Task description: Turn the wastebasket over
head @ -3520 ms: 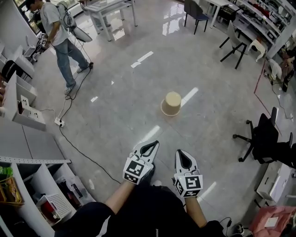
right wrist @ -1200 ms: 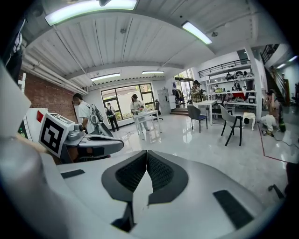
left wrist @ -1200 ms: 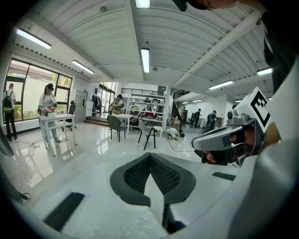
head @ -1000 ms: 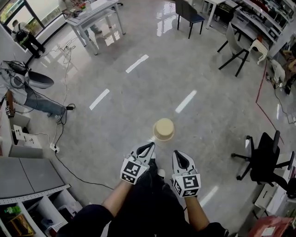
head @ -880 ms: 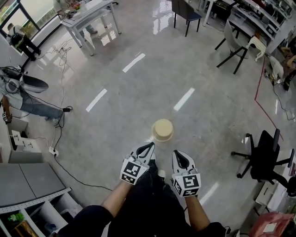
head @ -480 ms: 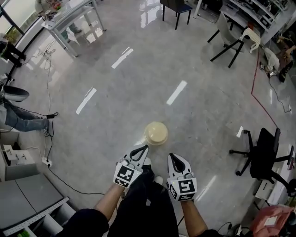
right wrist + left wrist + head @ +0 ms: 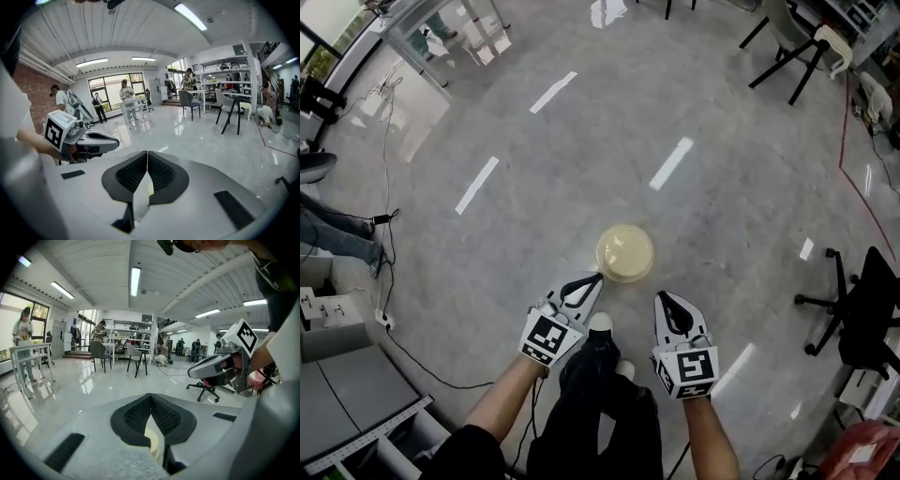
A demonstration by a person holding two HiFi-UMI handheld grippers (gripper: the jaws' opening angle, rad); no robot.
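Note:
A beige wastebasket (image 7: 625, 253) stands upside down on the grey floor, seen from above in the head view. My left gripper (image 7: 596, 277) is shut, with nothing in it, its tip just short of the basket's near left rim. Also shut and holding nothing, my right gripper (image 7: 664, 298) sits a little nearer and to the right of the basket. In the left gripper view the jaws (image 7: 151, 395) meet, and a beige sliver of the basket (image 7: 153, 446) shows through the gap below them. The right gripper view has its jaws (image 7: 147, 153) closed too.
A black office chair (image 7: 861, 319) stands at the right. On the left, a black cable (image 7: 412, 352) runs across the floor past grey shelving (image 7: 347, 412). A glass-topped table (image 7: 455, 23) is far left, chairs (image 7: 797, 52) far right. My own legs and shoes (image 7: 600, 323) are below the grippers.
Both grippers have sunk toward the floor and now sit close to the basket, which looks larger and nearer. They stay shut. The person at the left has slid mostly out of view.

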